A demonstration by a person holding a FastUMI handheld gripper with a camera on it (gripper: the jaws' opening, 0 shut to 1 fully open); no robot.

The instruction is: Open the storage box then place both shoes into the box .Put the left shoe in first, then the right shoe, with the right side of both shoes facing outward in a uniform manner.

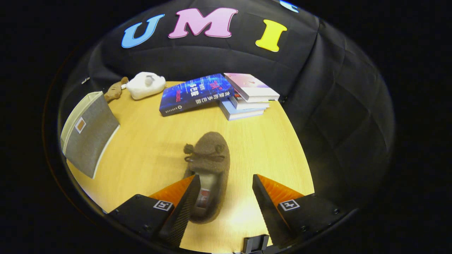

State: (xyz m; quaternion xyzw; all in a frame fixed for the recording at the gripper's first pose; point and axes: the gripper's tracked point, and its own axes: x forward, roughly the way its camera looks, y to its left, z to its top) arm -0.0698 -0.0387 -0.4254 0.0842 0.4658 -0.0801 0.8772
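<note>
Fingers of the gripper (226,197) stand wide apart, holding nothing. One brown shoe (209,165) lies on the wooden table (152,148) between them, nearer the left finger, its long axis running away from the gripper, toe and bow farthest. One grey storage box (89,132) sits well off left. Beyond: four books (219,93), one white plush (145,84).

brown fuzzy shoe (208,165) on a pale wood-grain surface (148,155). grey storage box (88,134) with cream trim; dark blue book (194,93) beside pastel-covered books (247,97). white plush (145,84).
</note>
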